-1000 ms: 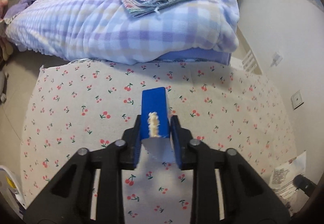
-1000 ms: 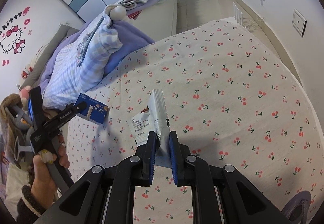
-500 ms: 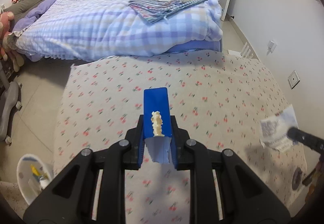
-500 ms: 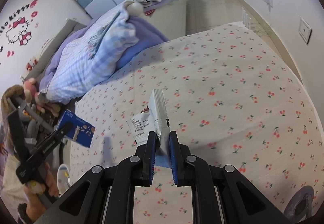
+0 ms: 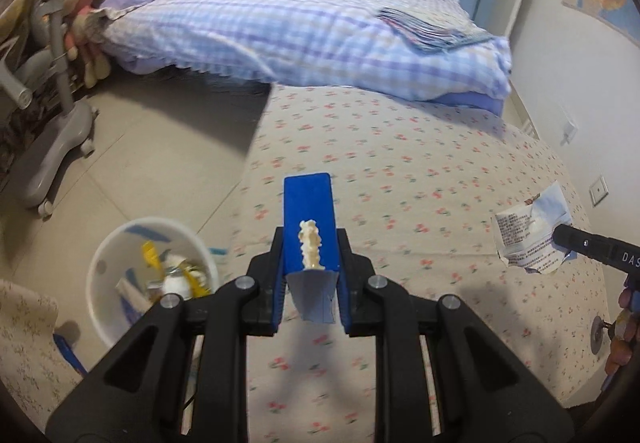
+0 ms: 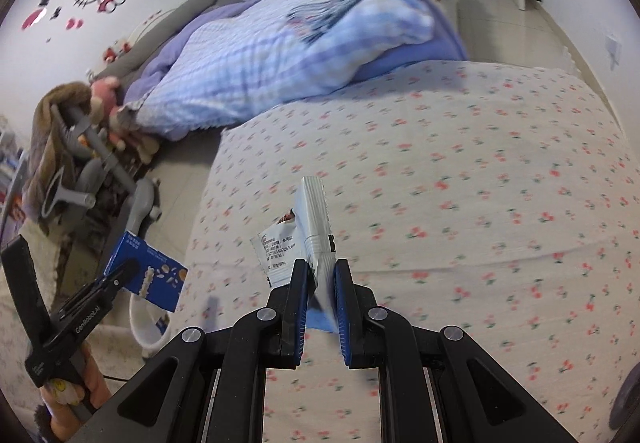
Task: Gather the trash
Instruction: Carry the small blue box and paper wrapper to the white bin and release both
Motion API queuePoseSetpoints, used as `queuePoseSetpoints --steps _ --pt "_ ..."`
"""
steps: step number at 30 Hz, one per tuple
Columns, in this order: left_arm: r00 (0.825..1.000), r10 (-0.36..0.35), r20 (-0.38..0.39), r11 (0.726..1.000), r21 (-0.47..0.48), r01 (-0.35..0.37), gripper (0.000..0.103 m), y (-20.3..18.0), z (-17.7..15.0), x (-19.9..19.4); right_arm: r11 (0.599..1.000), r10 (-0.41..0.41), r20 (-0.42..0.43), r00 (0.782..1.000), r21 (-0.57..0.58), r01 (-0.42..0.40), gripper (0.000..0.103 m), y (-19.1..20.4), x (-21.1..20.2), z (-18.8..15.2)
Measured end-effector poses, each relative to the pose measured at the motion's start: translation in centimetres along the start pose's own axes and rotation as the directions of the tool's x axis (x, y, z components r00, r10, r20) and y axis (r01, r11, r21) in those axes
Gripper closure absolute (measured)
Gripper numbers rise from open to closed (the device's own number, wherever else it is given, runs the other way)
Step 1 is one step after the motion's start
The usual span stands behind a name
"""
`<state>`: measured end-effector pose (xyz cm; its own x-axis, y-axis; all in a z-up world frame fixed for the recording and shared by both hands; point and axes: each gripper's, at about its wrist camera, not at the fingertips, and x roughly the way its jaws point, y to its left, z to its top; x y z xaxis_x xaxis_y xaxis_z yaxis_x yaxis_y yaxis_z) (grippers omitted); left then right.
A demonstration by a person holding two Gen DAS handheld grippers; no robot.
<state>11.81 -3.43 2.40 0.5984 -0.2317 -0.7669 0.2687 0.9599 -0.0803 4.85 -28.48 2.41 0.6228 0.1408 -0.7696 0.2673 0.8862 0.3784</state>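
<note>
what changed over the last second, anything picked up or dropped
Both arms swung left, off the cherry-print bed toward the floor. The white bin, out of sight a second ago, now sits just left of the left hand-held gripper. Nothing was picked up or dropped: it still clamps the blue box, and the right hand-held gripper still clamps the wrapper.

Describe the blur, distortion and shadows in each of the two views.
Left wrist view: the blue box and left gripper are sharp, the cherry-print cover and checked duvet smeared by motion; dark fisheye corners; soft shadow under the wrapper. Right wrist view: the right gripper is crisp, the cherries streaked, the walls bent by the lens.
</note>
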Motion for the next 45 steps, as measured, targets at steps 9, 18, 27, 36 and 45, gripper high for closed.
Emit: queuePoseSetpoints --steps 9,18,27,36,45 --pt "0.998 0.063 -0.008 0.981 -0.181 -0.064 0.080 10.0 -1.2 -1.5 0.993 0.064 -0.058 0.996 -0.095 -0.070 0.089 7.2 3.5 -1.3" --pt "0.994 0.066 -0.085 0.949 -0.304 -0.089 0.078 16.3 -2.7 0.8 0.976 0.116 -0.131 0.985 -0.170 -0.137 0.089 14.4 8.0 -2.8" --pt "0.991 0.124 -0.046 0.931 -0.340 -0.133 0.020 18.9 -2.4 0.8 0.955 0.160 -0.179 0.971 -0.223 -0.198 0.089 20.1 11.7 -4.7" --pt "0.955 0.257 -0.149 0.892 -0.343 -0.294 0.005 21.5 -4.7 -0.5 0.936 0.192 -0.221 0.956 -0.251 -0.246 0.089 23.7 15.4 -6.0" --pt "0.937 0.300 -0.179 0.875 -0.339 -0.345 0.002 23.0 -5.9 -1.6 0.923 0.197 -0.256 0.946 -0.277 -0.267 0.057 26.0 18.3 -7.0"
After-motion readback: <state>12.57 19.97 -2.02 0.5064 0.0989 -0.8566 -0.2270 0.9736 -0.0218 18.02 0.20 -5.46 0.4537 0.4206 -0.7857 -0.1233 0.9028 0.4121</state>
